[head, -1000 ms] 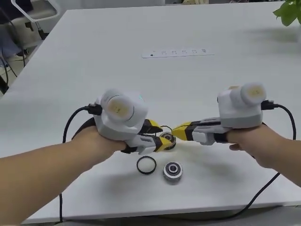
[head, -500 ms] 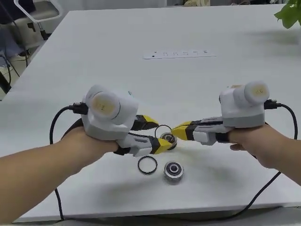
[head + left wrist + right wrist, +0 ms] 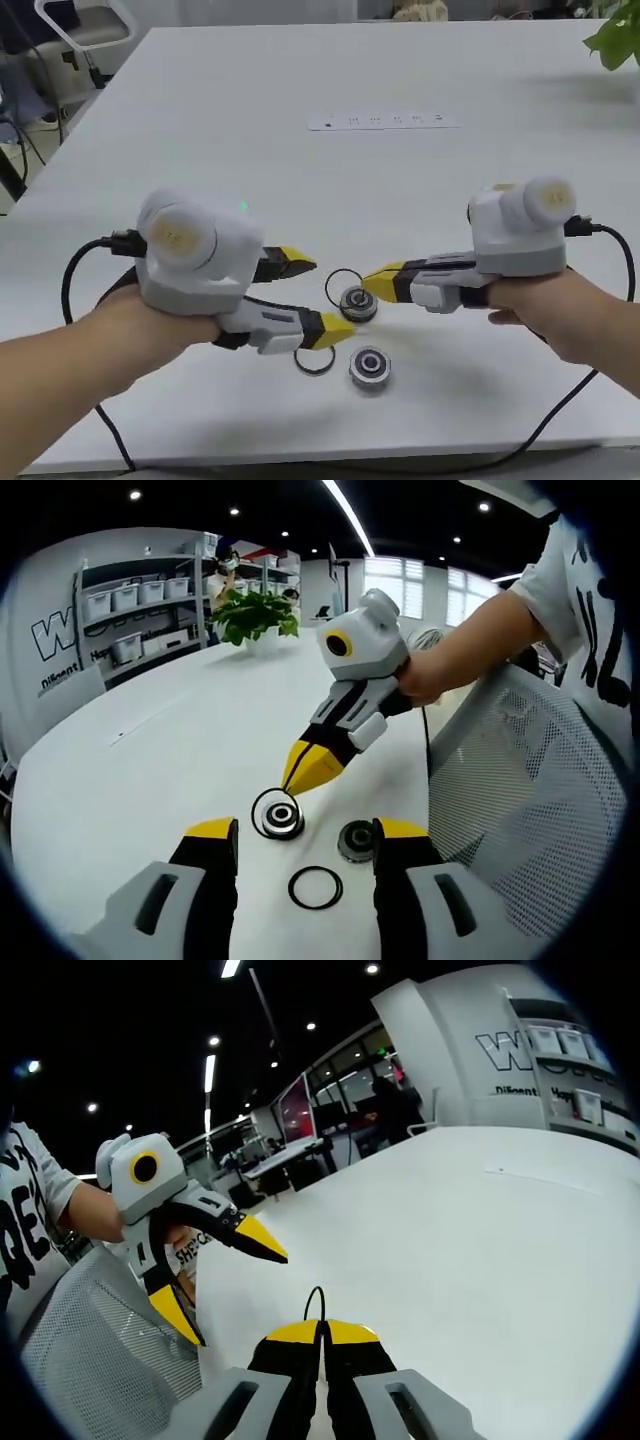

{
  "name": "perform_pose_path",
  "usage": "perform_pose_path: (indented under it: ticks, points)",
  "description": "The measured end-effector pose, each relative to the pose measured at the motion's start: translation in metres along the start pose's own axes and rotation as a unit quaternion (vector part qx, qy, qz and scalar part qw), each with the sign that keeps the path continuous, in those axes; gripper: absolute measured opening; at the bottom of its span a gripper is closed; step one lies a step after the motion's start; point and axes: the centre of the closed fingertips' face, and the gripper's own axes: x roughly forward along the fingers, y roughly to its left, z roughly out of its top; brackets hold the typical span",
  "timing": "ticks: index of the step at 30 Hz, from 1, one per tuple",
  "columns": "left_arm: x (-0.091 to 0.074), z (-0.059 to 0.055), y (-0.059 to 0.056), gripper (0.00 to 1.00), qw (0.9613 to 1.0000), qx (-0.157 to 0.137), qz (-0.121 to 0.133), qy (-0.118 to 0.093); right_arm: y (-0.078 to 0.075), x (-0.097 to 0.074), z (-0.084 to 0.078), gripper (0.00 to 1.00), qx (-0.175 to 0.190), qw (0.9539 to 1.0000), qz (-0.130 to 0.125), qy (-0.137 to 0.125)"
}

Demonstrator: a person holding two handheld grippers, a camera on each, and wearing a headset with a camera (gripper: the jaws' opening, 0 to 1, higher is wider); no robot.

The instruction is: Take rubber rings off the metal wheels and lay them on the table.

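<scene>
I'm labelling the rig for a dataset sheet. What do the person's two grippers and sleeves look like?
Both the left gripper and right gripper have white-grey plastic bodies, jaws ending in pointed yellow tips, and a trailing black cable. The person wears a white short-sleeved shirt with black lettering.

On the table [image 3: 300, 150] I have one wheel [image 3: 358, 303] between the left gripper [image 3: 330, 296] and right gripper [image 3: 368, 283], whose jaws pinch a rubber ring [image 3: 328, 288] beside it. Nearer me lies a second wheel [image 3: 369, 366], a loose ring [image 3: 313, 360] just left of it. A power strip [image 3: 383, 122] lies well behind.
</scene>
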Motion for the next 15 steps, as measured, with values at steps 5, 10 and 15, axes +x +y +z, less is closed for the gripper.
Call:
perform_pose_path:
  ticks: [5, 10, 15]
  points:
    - [-0.009, -0.001, -0.001, 0.57, 1.0000, -0.003, 0.006, -0.006, 0.004, 0.000, 0.002, 0.00, 0.001, 1.0000, 0.004, -0.002]
    - [-0.019, -0.001, -0.003, 0.61, 0.9998, -0.006, 0.014, -0.011, 0.008, 0.002, 0.003, 0.00, -0.002, 1.0000, 0.008, 0.000]
    - [-0.027, -0.004, -0.003, 0.66, 0.9997, 0.002, 0.022, -0.010, 0.013, 0.004, 0.004, 0.00, -0.003, 0.9999, 0.014, 0.001]
